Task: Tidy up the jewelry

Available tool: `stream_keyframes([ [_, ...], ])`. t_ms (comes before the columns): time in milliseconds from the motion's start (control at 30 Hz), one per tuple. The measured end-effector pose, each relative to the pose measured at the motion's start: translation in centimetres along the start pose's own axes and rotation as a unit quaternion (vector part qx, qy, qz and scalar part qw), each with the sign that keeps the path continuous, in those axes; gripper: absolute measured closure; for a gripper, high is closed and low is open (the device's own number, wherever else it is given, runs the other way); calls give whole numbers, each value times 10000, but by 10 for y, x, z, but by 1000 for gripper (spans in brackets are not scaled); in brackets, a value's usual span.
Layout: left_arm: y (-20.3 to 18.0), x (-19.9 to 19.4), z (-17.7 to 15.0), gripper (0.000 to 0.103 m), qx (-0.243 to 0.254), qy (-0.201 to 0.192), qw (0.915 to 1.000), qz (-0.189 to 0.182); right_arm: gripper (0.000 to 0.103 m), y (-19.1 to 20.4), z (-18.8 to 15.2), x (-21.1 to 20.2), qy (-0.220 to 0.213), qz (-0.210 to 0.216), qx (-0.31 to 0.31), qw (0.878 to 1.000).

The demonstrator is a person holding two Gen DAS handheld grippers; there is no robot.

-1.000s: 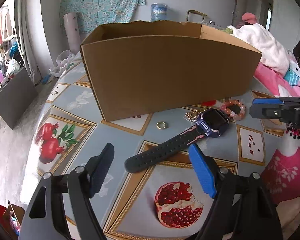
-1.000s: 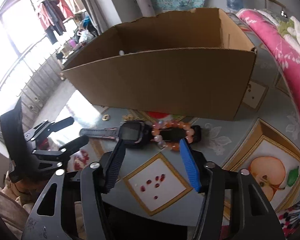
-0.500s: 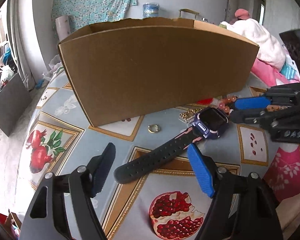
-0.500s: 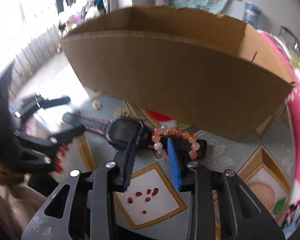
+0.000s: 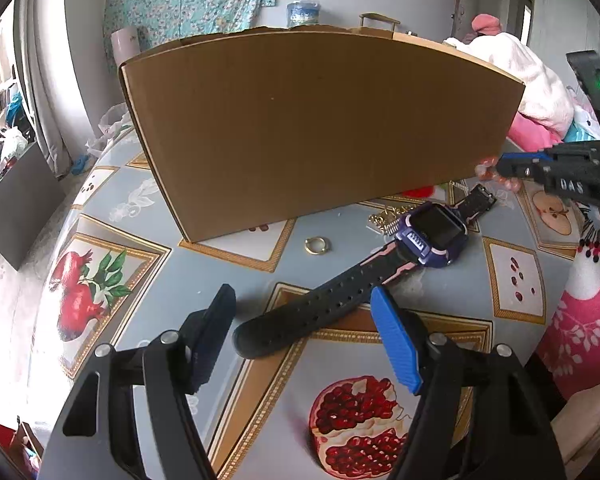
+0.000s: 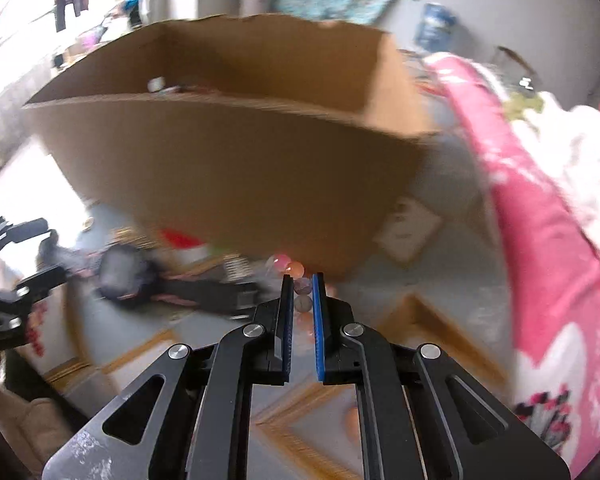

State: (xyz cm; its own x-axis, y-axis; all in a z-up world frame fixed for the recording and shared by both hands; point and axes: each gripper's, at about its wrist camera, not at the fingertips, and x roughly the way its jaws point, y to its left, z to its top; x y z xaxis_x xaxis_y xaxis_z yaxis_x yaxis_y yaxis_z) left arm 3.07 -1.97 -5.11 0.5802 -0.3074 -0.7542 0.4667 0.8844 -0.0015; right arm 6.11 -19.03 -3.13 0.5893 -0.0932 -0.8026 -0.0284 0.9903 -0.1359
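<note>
My right gripper (image 6: pixel 301 280) is shut on the pink bead bracelet (image 6: pixel 296 276) and holds it off the table, in front of the cardboard box (image 6: pixel 228 176). In the left wrist view the same gripper (image 5: pixel 500 168) shows at the right with beads (image 5: pixel 485 169) at its tip. My left gripper (image 5: pixel 300 308) is open and empty, its jaws on either side of the strap end of a black and purple smartwatch (image 5: pixel 432 232) lying on the table. A gold ring (image 5: pixel 317 245) and a gold chain (image 5: pixel 384 220) lie beside the watch, near the box (image 5: pixel 320 128).
The table has a fruit-pattern cloth (image 5: pixel 112 280). A pink and white blanket (image 6: pixel 540 208) lies to the right. The box holds small items (image 6: pixel 160 86) inside. The right wrist view is motion-blurred.
My right gripper closed on the bead bracelet and lifted it off the table by the watch. My left gripper stayed open over the watch strap, moving slightly closer.
</note>
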Motion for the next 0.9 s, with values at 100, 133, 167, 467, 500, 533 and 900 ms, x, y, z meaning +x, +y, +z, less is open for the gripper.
stream_keyframes([
  [100, 0, 0, -1, 35, -8, 8, 10000, 12, 95, -7, -1, 5, 114, -60, 94, 9999],
  [133, 0, -1, -1, 35, -9, 13, 10000, 20, 94, -8, -2, 4, 107, -34, 139, 9998],
  [167, 0, -1, -1, 35, -12, 17, 10000, 23, 88, -8, -2, 2, 86, 49, 191, 9998],
  [467, 1, -4, -3, 35, -36, 28, 10000, 39, 64, 8, 6, 8, 182, 1755, 1098, 9782],
  [500, 1, -4, -3, 35, -36, 32, 10000, 41, 64, 6, 6, 15, 273, 1789, 1191, 9763],
  [533, 1, -4, -3, 35, -29, 32, 10000, 41, 64, 5, 6, 21, 339, 1785, 1252, 9754],
  [900, -1, -3, -4, 35, -12, -24, 10000, 42, 92, 14, 9, 23, 491, 1640, 1011, 9800],
])
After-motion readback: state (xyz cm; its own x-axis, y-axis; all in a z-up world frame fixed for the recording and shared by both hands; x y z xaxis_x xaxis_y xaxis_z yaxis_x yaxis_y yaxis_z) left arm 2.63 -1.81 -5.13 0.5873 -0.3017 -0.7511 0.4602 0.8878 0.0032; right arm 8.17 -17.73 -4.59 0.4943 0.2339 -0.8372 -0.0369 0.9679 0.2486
